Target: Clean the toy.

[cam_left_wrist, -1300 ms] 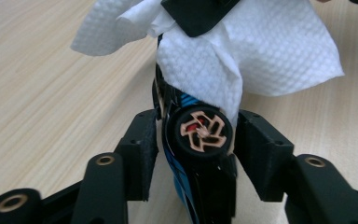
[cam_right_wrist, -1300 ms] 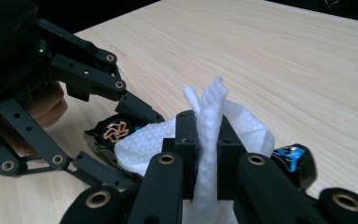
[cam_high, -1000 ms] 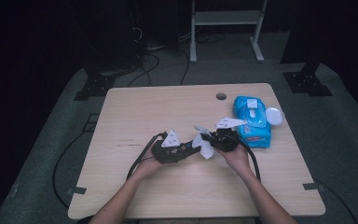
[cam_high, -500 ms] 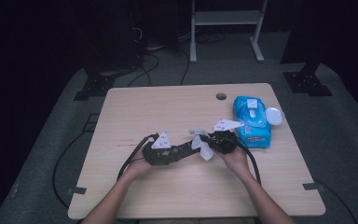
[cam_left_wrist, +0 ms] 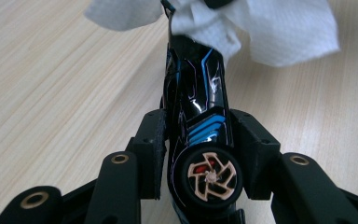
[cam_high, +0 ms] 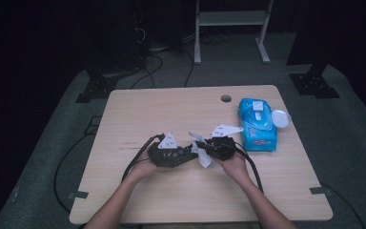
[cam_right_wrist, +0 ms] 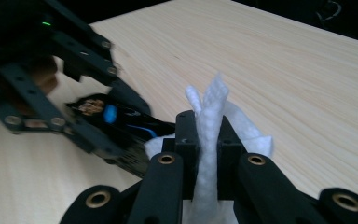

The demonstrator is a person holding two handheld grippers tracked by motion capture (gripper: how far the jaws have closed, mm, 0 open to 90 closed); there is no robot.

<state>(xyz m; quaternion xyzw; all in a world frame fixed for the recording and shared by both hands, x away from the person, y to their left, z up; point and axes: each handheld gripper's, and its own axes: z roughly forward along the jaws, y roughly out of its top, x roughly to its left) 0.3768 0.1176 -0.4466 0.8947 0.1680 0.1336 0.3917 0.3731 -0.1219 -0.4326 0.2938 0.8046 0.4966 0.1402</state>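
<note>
A black toy car (cam_left_wrist: 196,107) with blue stripes and a copper-spoked wheel sits between the jaws of my left gripper (cam_left_wrist: 200,140), which is shut on it. My right gripper (cam_right_wrist: 204,135) is shut on a white wipe (cam_right_wrist: 209,121), pinched upright between its pads. The wipe (cam_left_wrist: 279,32) lies against the car's far end. In the high view the left gripper (cam_high: 190,153) and right gripper (cam_high: 204,148) meet tip to tip over the table's middle, with the wipe (cam_high: 202,157) hanging between them. The toy car (cam_right_wrist: 121,121) lies just left of the wipe in the right gripper view.
A blue pack of wipes (cam_high: 257,123) with its white lid (cam_high: 280,118) flipped open lies at the right of the wooden table (cam_high: 162,109). A cable hole (cam_high: 226,98) is near the far edge. Cables trail from both grippers toward the near edge.
Both grippers have shifted slightly to the left while staying tip to tip. The car and the wipe remain held.
</note>
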